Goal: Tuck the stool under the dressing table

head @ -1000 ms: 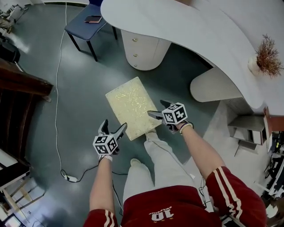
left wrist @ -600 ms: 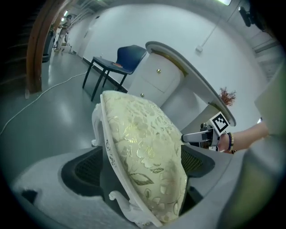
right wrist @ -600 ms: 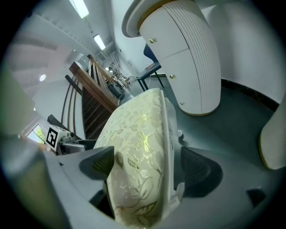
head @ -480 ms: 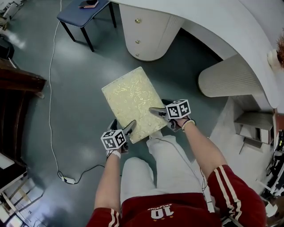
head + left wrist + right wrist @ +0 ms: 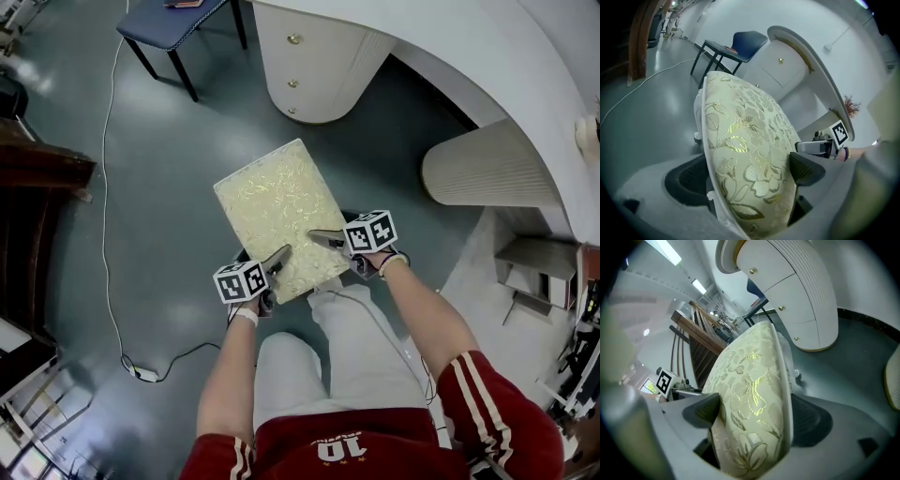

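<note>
Left gripper [image 5: 274, 266], right gripper [image 5: 323, 242], jaws clamped on stool [image 5: 272, 202] (gold floral cushion), dressing table [image 5: 450, 56] ahead

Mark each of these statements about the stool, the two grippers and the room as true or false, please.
1. The left gripper and the right gripper each clamp the stool by its seat. True.
2. The stool is already under the dressing table. False: it is still out in front of it.
3. A white cable lies on the floor. True.
4. The stool's seat is plain blue. False: it is cream with a gold flower pattern.
</note>
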`<state>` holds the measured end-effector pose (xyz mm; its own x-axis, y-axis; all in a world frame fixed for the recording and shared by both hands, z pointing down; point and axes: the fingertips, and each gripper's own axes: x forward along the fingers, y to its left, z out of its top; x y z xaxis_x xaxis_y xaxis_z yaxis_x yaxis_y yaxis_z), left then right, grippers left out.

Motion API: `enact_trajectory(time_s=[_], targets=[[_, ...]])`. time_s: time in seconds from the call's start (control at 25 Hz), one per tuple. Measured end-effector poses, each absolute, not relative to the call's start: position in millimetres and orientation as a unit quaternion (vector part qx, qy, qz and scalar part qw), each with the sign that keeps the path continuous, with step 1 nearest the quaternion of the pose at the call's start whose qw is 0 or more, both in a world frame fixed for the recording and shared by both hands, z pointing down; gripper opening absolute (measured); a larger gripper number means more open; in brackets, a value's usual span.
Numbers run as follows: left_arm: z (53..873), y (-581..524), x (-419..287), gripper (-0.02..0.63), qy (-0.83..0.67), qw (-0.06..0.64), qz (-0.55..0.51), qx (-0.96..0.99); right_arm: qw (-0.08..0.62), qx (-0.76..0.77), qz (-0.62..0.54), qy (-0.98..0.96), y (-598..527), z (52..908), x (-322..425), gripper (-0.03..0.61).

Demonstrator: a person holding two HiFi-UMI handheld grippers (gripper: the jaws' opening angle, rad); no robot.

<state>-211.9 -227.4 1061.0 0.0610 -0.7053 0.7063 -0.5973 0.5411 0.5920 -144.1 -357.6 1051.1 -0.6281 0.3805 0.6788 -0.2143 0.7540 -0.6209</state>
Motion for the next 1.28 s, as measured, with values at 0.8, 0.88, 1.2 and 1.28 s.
enact_trajectory(time_s=[0.8, 0.88, 1.2, 1.28], targets=[[943, -261, -207, 0.532, -0.66, 0.559, -0.03, 0.502, 0.415, 0.021, 0.421, -0.806, -380, 938, -117, 0.437], [925, -261, -206, 0.532, -0.648, 0.556, -0.028, 0.519, 0.411, 0.045, 0.428, -0.804, -376, 920, -110, 0.436], [867, -281, -198, 0.529, -0.599, 0.533, 0.011, 0.598, 0.352, 0.134, 0.458, -0.805, -372, 859, -79, 0.434], [858, -298, -193, 0.529, -0.587, 0.52, 0.02, 0.62, 0.333, 0.156, 0.458, -0.809, -381, 849, -69, 0.434]])
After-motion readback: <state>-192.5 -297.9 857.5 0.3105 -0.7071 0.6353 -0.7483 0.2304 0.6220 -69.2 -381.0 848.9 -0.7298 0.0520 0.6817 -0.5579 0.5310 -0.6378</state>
